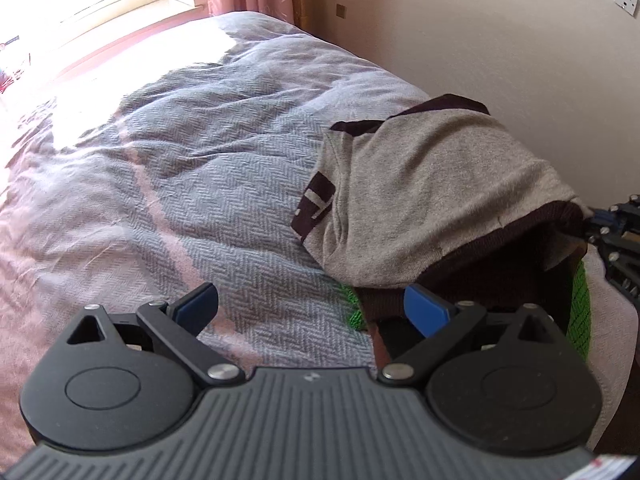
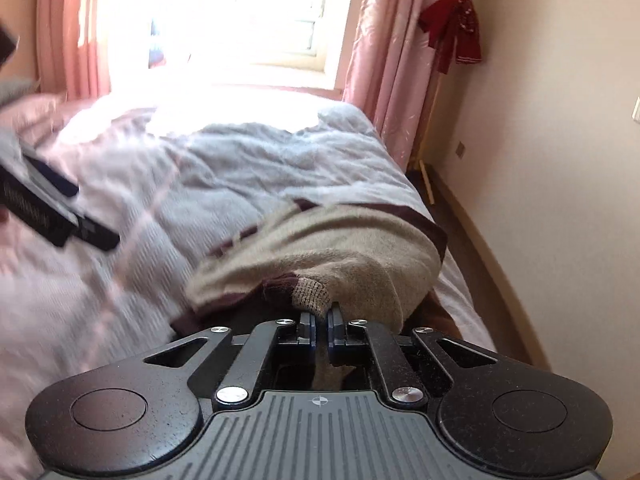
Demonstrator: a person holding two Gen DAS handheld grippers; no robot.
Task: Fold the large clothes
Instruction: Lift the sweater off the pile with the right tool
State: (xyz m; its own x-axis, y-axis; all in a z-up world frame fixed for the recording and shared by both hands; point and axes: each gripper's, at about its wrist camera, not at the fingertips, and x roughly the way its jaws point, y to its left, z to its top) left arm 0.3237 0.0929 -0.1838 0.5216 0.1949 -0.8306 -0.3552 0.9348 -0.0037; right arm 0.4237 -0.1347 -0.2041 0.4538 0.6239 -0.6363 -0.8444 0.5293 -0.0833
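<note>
Grey-and-pink herringbone bedspread (image 1: 192, 168) covered the bed and filled most of both views, wrinkled, sunlit toward the window (image 2: 240, 20). Pink curtains (image 2: 380, 80) hung at each side of the window; a red garment (image 2: 452, 28) hung on the cream wall (image 1: 500, 40) to the right. Beige sweater (image 1: 432, 196) with dark maroon trim lay bunched near the bed's right edge, beside the wall, folded over itself so the maroon inner side showed underneath; a strip of bright green fabric (image 1: 354, 304) showed at its lower edge. Right gripper (image 2: 320, 320) was clamped on the sweater's ribbed beige edge, jaws pressed together with knit pinched between them and a fold of cloth trailing behind the pads. Left gripper (image 1: 312, 308) hovered low over the bedspread just left of the sweater, its 2 blue pads (image 1: 428, 312) spread wide apart, nothing between them; right pad sat close to the maroon hem, contact not determinable.
</note>
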